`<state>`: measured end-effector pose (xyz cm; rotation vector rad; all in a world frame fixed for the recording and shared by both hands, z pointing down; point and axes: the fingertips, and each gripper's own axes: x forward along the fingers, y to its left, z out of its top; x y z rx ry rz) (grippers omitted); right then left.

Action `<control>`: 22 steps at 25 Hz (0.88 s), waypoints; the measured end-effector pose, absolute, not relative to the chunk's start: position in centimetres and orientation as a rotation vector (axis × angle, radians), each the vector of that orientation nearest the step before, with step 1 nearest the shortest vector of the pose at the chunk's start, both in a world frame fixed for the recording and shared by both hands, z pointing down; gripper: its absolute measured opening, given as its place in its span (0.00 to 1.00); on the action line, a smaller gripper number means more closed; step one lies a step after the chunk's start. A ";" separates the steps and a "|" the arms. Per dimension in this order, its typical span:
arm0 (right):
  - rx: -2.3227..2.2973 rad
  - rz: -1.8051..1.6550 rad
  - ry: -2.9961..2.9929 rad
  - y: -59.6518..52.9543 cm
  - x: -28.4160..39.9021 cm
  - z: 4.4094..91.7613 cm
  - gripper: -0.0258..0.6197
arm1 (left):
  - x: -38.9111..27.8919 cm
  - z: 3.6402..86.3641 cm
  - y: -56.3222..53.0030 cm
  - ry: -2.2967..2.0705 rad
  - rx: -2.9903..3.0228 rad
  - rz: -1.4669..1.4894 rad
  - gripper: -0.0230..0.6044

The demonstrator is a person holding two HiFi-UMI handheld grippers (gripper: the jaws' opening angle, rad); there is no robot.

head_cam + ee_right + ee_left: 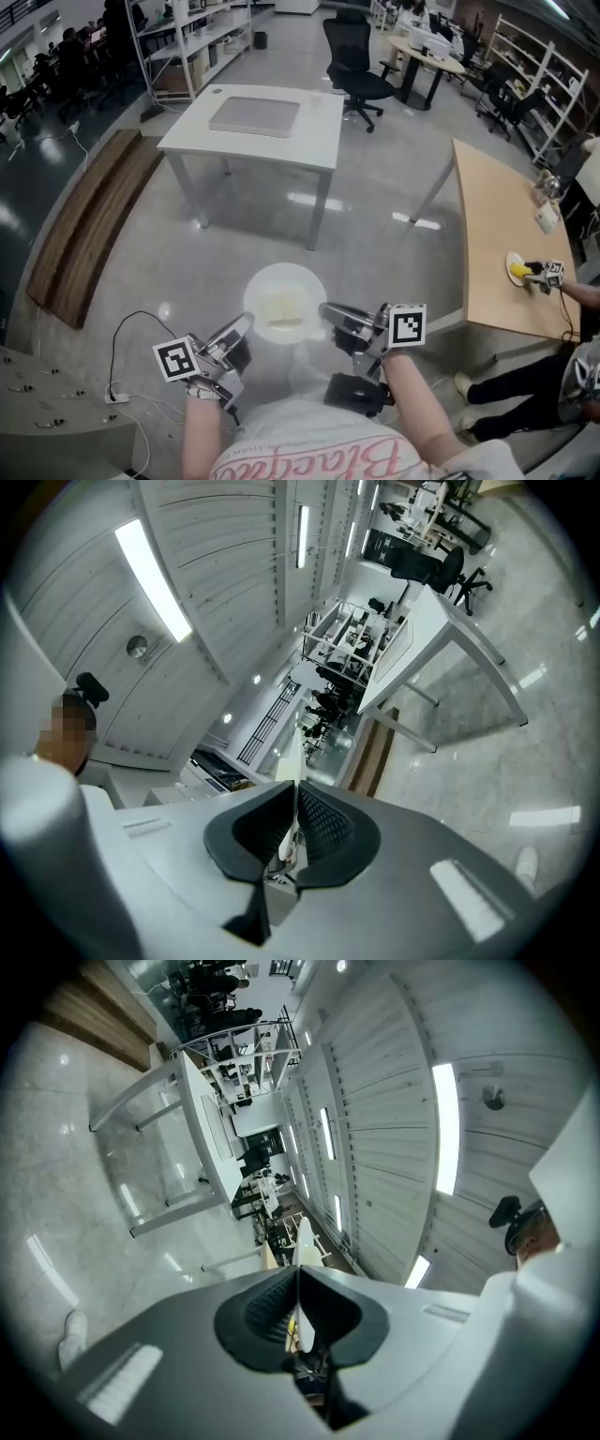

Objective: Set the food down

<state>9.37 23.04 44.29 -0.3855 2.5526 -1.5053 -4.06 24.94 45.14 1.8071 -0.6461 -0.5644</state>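
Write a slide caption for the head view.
Left gripper and right gripper clamp opposite rims of a white plate of pale food, above the floor near a white table.

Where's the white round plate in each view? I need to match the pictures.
Head view: white round plate, lower centre.
Left gripper view: its rim edge-on, a white sliver gripped between the jaws, lower centre.
Right gripper view: same edge-on sliver between the jaws, lower centre.
Shared landmark: the white square table, seen in all three.

White shirt [309, 452] with pink script; grey left gripper [246, 324] and right gripper [327, 310], black-and-white marker cubes [175, 359].
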 end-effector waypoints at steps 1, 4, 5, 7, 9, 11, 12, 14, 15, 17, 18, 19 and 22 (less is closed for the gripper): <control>-0.384 -1.503 2.558 22.4 9.3 44.2 0.06 | -4.1 45.1 24.4 -0.652 1.804 -0.568 0.06; -0.366 -1.504 2.564 20.7 9.1 43.9 0.06 | -4.3 44.8 22.8 -0.660 1.802 -0.578 0.06; -0.361 -1.509 2.564 20.2 9.0 43.8 0.06 | -4.3 44.7 22.3 -0.664 1.800 -0.579 0.06; -0.350 -1.520 2.562 19.2 9.0 43.9 0.06 | -4.4 44.7 21.3 -0.672 1.798 -0.580 0.06; -0.335 -1.518 2.568 17.9 9.0 43.9 0.06 | -4.3 44.7 20.1 -0.675 1.799 -0.585 0.06; -0.320 -1.509 2.578 16.6 9.1 43.9 0.06 | -4.2 44.7 18.8 -0.678 1.801 -0.594 0.06; -0.312 -1.502 2.582 15.9 9.1 43.8 0.06 | -4.2 44.7 18.2 -0.681 1.803 -0.597 0.06; -0.305 -1.494 2.589 14.5 9.3 43.8 0.06 | -4.0 44.7 16.9 -0.691 1.810 -0.597 0.06; -0.304 -1.493 2.591 13.9 9.4 43.8 0.06 | -4.0 44.7 16.3 -0.695 1.814 -0.597 0.06; -0.292 -1.486 2.595 12.8 9.4 43.6 0.06 | -3.9 44.5 15.2 -0.703 1.821 -0.601 0.06; -0.286 -1.481 2.599 12.4 9.4 43.5 0.06 | -3.9 44.4 14.8 -0.706 1.826 -0.604 0.06; -0.282 -1.479 2.603 12.1 9.6 43.4 0.06 | -3.8 44.3 14.4 -0.707 1.831 -0.609 0.06; -0.284 -1.481 2.613 11.0 10.1 43.3 0.06 | -3.2 44.1 13.5 -0.707 1.830 -0.620 0.06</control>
